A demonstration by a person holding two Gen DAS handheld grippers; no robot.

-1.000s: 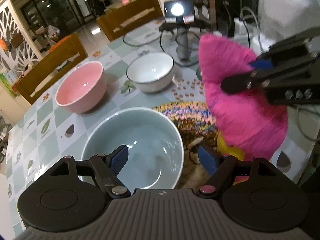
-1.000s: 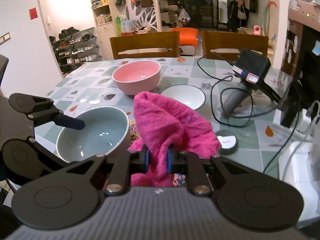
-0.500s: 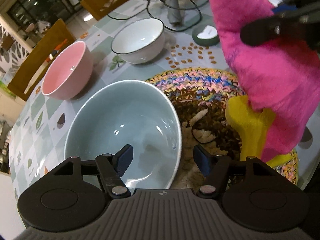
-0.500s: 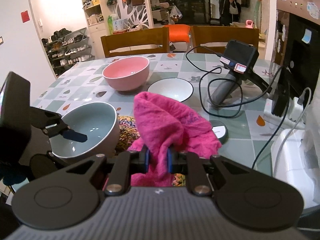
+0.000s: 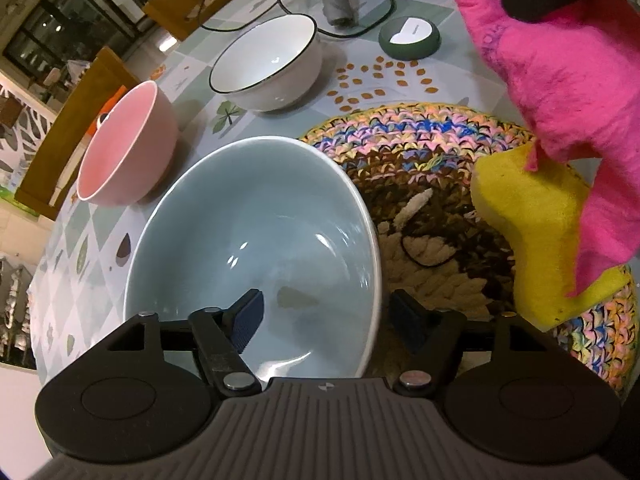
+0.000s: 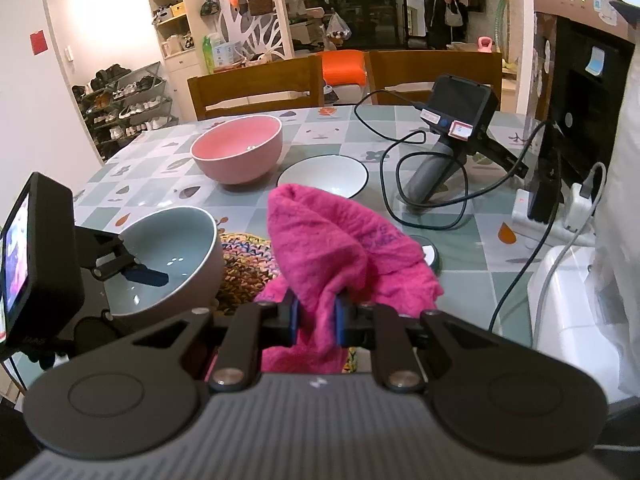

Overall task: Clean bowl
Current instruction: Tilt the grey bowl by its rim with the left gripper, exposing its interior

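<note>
Handling: bowl [image 5: 256, 240] looks like glazed ceramic, so judged rigid, fairly heavy, slick and breakable. The rim is the only hold for two fingers, one inside and one outside the wall.
Cloth handling: pink cloth [image 6: 340, 248] is soft, limp and light; it drapes over the fingers and is gripped at a bunched fold.
Appearance: pale blue-grey inside, duller outside in the right wrist view, thin light rim. One small tan patch [image 5: 294, 298] lies low on the inner wall near the left gripper; whether it is residue or a reflection cannot be told. The rest of the inside shows only glare.
Location: on the patterned tablecloth [image 5: 200, 116], tilted, touching the edge of a multicoloured woven mat [image 5: 408, 132]. A pink bowl [image 5: 124, 148] and a white bowl [image 5: 268, 68] stand apart behind it.
Left gripper [image 5: 326, 316]: fingers wide, straddling the near rim, one pad inside and one outside; not yet closed on the wall.
Right gripper [image 6: 316, 316]: clamped narrow on the cloth, held above the mat beside the bowl.
Other: yellow sponge [image 5: 536, 232] under the hanging cloth, over the mat.
Stage: wiping contact is not visible.
</note>
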